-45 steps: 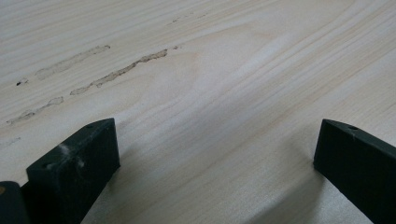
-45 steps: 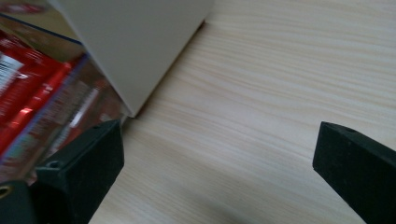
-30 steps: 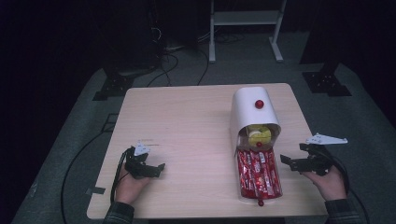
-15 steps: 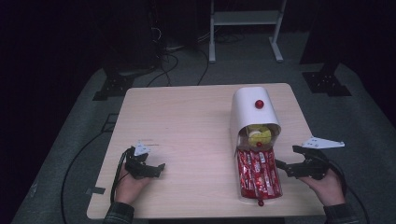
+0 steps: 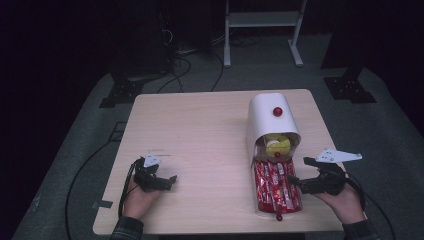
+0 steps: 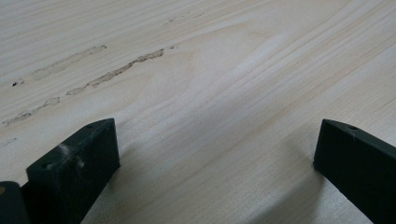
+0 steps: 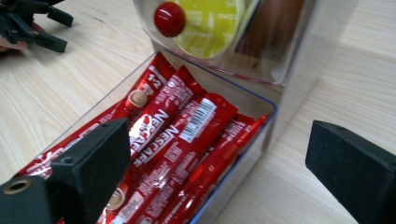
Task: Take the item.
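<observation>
A white round-topped box [image 5: 265, 117] with a red knob [image 5: 277, 111] lies on the right half of the table. Its clear drawer [image 5: 257, 197] is pulled out toward me and holds several red Nescafe sachets [image 5: 275, 185] [image 7: 177, 121]. Above the drawer, behind a clear flap with a red knob [image 7: 169, 18], sits something yellow [image 5: 276, 145] [image 7: 210, 23]. My right gripper [image 5: 298, 171] [image 7: 217, 140] is open, just right of the drawer, jaws spread around its near corner without touching it. My left gripper [image 5: 170, 182] [image 6: 215, 135] rests open on bare wood at the front left.
The light wooden table [image 5: 200, 135] has scuff marks [image 6: 116, 70] ahead of the left jaws. Its front edge runs close behind both hands. My left gripper [image 7: 32, 23] appears far off in the right gripper view. A white stand [image 5: 260, 20] and cables lie on the dark floor beyond.
My right gripper has moved a little left, closer to the drawer's side. The left gripper and the box have stayed still.
</observation>
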